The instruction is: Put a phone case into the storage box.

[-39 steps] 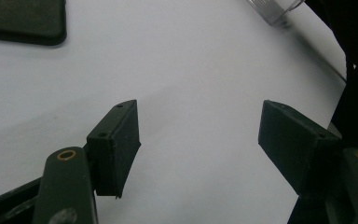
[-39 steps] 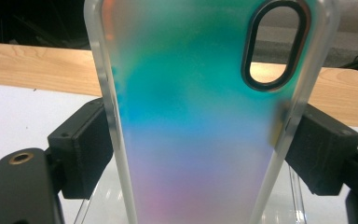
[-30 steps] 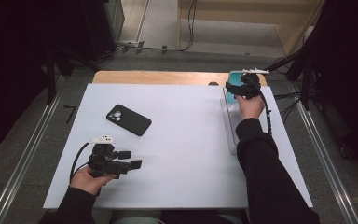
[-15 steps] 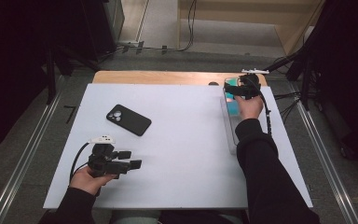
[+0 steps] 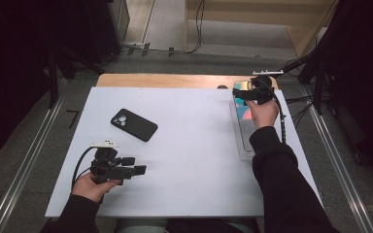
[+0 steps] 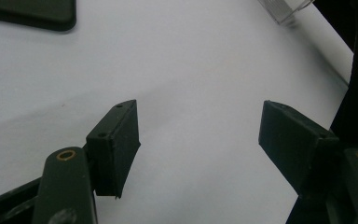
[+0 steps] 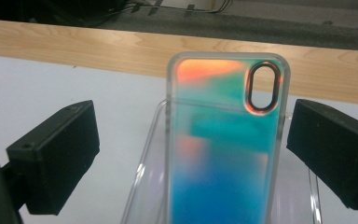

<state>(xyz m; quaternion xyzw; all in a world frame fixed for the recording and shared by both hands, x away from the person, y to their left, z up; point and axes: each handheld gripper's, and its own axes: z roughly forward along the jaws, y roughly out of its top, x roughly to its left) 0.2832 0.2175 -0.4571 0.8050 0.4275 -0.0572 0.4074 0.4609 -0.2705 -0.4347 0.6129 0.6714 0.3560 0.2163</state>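
Your table (image 5: pixel 194 160) is a flat matte white sheet over a pale wooden top whose grain shows as a strip (image 7: pixel 98 51) along the far edge; its near edge is cut off by your own dark sleeves in the high view. On the right side lies a long clear plastic tray (image 5: pixel 242 138), glossy and thin-walled, its near end hidden under your right forearm and its outline hard to trace against the white. Leaning in its far end is the phone case (image 7: pixel 223 149), a rounded rectangle with a frosted translucent rim, an iridescent orange-to-teal-to-blue back and an oval camera cutout; its lower part runs out of the right gripper view. Your right gripper (image 7: pixel 191 154) sits just behind it with the jaws spread wide, having just been opening; the case stands between the blocky black pads with a gap on each side, so nothing is gripped. The black phone (image 5: pixel 134 124), smooth with rounded corners, lies face down on the left-centre of the sheet, and in the left gripper view it shows as one cropped corner. Your left gripper (image 6: pixel 198 140) is low over bare white near the front left, jaws wide apart and empty.
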